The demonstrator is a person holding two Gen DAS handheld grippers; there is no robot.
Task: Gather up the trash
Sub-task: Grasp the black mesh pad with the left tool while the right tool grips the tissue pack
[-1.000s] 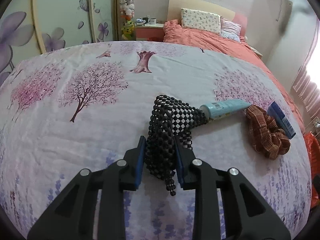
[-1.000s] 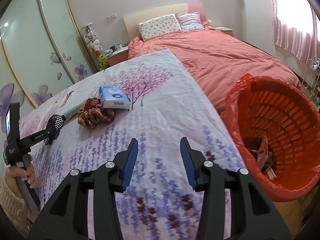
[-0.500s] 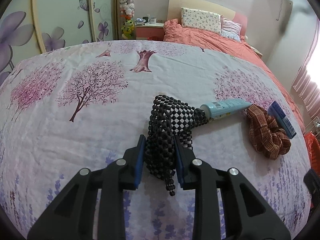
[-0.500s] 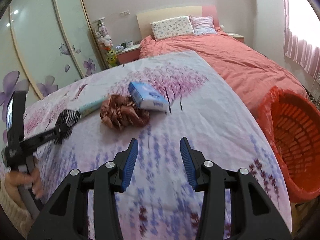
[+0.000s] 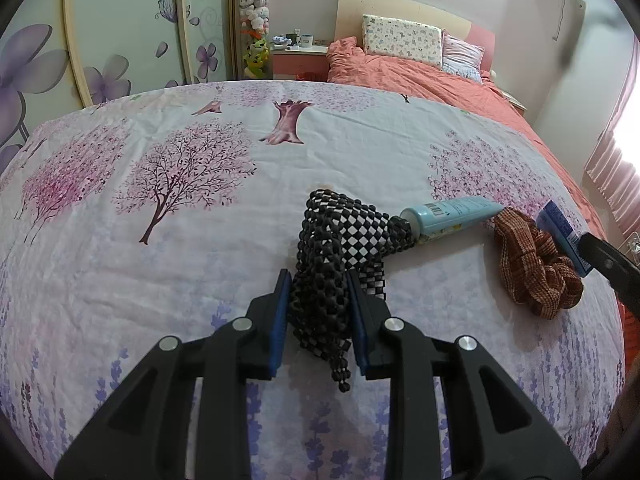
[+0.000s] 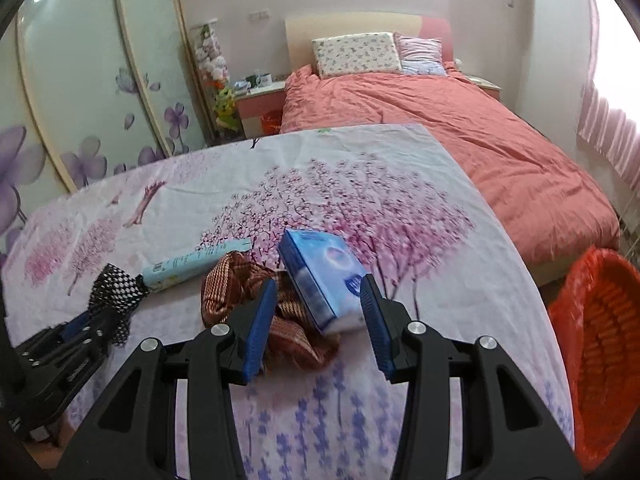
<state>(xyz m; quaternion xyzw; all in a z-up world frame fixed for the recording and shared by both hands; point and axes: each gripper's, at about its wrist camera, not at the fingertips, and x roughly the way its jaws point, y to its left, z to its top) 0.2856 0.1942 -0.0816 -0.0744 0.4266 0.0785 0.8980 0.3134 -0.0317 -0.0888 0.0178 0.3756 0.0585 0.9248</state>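
A bench (image 5: 100, 280) draped in a tree-print cloth stands before a coral bed (image 6: 460, 140). The left gripper (image 5: 320, 312) has its fingers clamped on a black-and-white beaded piece (image 5: 340, 236). Only the right view shows the red bin (image 6: 600, 340); there the right gripper (image 6: 320, 320), fingers apart, flanks the blue tissue pack (image 6: 324, 276), possibly touching it.

Upper left of the frame we log sliding wardrobe doors (image 5: 120, 40) with purple flowers. At top centre, a clear column of plush toys (image 5: 255, 12), then a pink nightstand (image 5: 298, 56) bearing mugs. Upper right we note a coral duvet (image 6: 460, 128), two pillows (image 6: 356, 54) (one floral, one striped) and pink curtains (image 6: 612, 128).
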